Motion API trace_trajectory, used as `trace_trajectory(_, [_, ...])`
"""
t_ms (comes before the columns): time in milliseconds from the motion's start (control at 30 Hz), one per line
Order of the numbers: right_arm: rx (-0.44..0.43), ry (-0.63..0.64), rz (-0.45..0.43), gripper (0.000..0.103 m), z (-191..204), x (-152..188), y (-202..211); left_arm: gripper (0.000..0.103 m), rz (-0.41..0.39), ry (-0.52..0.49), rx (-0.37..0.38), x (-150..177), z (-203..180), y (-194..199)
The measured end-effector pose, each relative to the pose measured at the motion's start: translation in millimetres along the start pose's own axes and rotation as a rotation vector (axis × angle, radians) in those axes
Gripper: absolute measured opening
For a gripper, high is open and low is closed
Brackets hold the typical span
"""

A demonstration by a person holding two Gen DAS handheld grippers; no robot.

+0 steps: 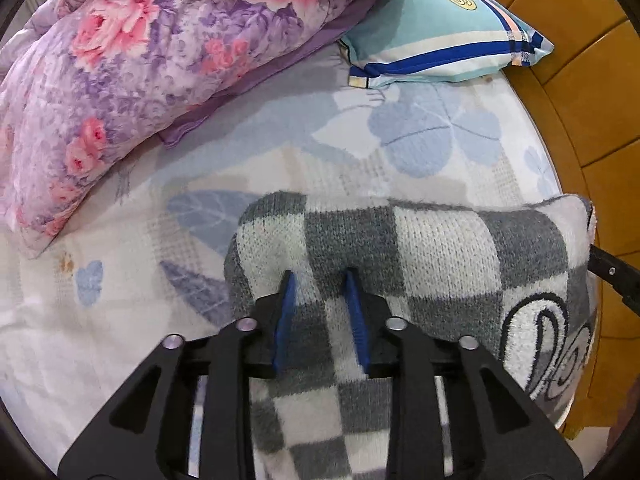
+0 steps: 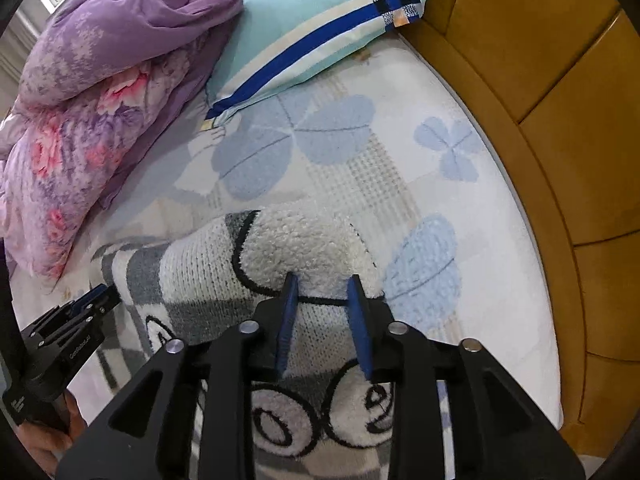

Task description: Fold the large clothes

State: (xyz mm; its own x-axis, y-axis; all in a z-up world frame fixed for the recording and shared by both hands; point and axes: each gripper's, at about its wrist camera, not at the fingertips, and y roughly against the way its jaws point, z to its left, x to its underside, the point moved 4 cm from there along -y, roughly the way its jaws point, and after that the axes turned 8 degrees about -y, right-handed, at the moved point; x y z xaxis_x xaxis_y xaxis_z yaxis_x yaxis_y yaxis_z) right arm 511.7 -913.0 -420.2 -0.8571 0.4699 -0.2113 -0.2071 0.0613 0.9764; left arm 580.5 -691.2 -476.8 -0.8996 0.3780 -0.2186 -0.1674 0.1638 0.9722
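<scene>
keeping both grippers, left and right, level, fingers half-closed pinching the checked sweater fold ahead, lowers it evenly.

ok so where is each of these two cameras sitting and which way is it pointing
Left wrist: rides the left gripper, looking along its fingers over the checkered sweater toward the floral quilt; the right gripper's tip shows at the right.
Right wrist: rides the right gripper, facing the sweater's white patch and the headboard; the left gripper and the hand holding it show at lower left.
Shared: sweater, quilt, striped pillow, bedsheet.
</scene>
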Motion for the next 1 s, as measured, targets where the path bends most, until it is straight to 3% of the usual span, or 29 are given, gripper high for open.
trace_trajectory(33, [0.005,-0.003,0.002,0.06,-1,1,2,0.047,0.005,0.007,-0.003,2,3,4])
trace_trajectory(67, [-0.014,-0.02,0.019,0.066,-4,4,4,0.061,0.003,0.013,0.007,7,4,10])
trace_trajectory(100, [-0.054,-0.053,0.052,0.066,-8,9,6,0.065,-0.001,0.016,0.015,13,2,20])
trace_trajectory(167, [-0.081,-0.082,0.068,0.067,-13,18,14,0.067,-0.002,0.018,0.019,24,5,34])
trace_trajectory(333, [-0.083,-0.065,0.016,0.081,-6,46,56,0.073,-0.008,-0.007,0.001,51,7,69])
trace_trajectory(400, [-0.081,-0.061,-0.001,0.082,0,61,76,0.073,-0.012,-0.034,-0.016,63,7,84])
trace_trajectory(533, [-0.105,-0.066,-0.07,0.092,15,95,123,0.073,-0.061,-0.08,-0.036,91,9,125])
trace_trajectory(733, [-0.114,-0.113,-0.167,0.093,32,151,189,0.073,-0.139,-0.115,-0.013,133,19,190])
trace_trajectory(933, [-0.092,-0.167,-0.263,0.093,51,220,256,0.089,-0.271,-0.147,0.0,180,34,263])
trace_trajectory(1000, [-0.115,-0.2,-0.289,0.094,58,246,275,0.09,-0.299,-0.152,0.008,194,40,281])
